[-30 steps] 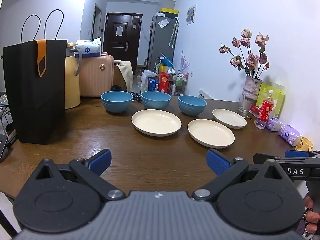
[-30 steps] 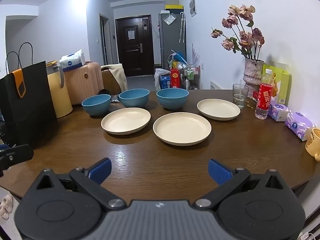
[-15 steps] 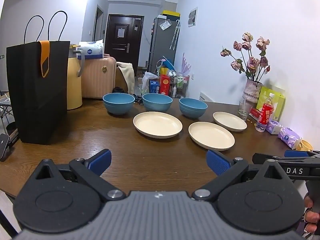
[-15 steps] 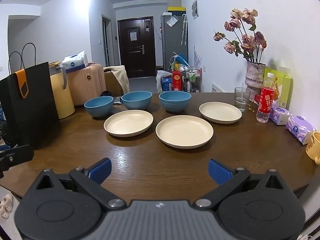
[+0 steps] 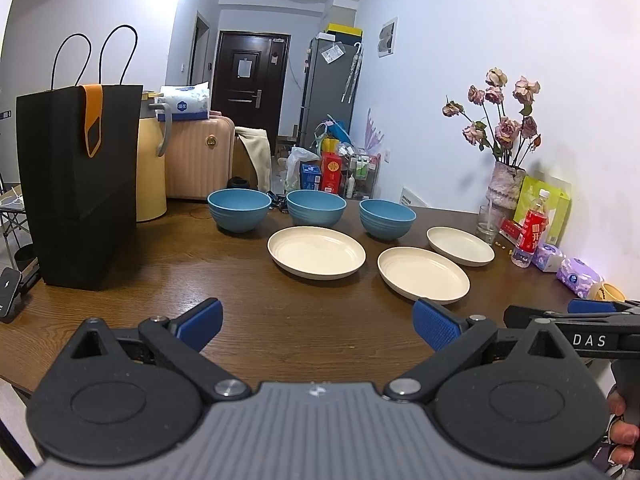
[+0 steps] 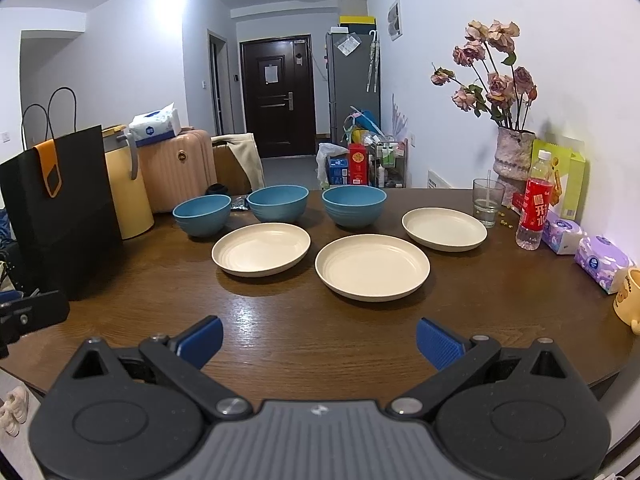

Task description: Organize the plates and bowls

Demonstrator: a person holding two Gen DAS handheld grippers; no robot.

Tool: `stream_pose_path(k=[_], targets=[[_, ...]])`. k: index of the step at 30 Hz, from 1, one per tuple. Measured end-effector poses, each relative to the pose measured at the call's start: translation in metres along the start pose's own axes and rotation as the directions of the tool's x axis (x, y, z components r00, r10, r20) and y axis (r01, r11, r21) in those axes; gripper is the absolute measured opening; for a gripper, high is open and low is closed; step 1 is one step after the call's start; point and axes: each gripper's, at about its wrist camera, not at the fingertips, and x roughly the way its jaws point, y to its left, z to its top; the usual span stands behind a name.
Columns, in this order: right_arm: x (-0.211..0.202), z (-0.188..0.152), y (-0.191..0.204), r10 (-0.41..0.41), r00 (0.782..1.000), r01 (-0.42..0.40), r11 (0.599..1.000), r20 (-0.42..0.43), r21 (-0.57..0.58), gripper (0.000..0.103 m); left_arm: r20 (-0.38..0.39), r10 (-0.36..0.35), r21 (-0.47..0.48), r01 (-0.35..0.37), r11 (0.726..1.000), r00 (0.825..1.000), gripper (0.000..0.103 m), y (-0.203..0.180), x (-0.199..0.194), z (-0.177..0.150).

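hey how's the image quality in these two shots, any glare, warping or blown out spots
Left wrist view: fisheye bends the walls, corners vignette dark, a blown-out glow sits beside the purple tissue pack. Right wrist view: same warping, ceiling light overexposed at top, glare streak on the wooden table near the open right claw; plates and bowls are sharp.

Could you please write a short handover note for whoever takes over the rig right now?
Left gripper: open, holding nothing, above the near edge of the table.
Right gripper: open, holding nothing, also at the near edge.
Three blue bowls stand apart in a back row: left bowl, middle bowl, right bowl.
Three cream plates lie apart in front of them: left plate, centre plate, right plate.
Done: nothing stacked yet.
Left: gather the plates and the bowls.
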Motion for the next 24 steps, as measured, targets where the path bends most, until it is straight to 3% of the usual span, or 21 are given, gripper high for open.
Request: stream_pose_path(k=[24], targets=[[-0.0005, 0.0016, 0.0001, 0.006, 1.000, -0.006, 1.000, 0.003, -0.005, 0.103, 0.008, 0.006, 0.000, -0.006, 1.000, 1.000, 0.103, 0.0010, -0.0043, 0.0038]])
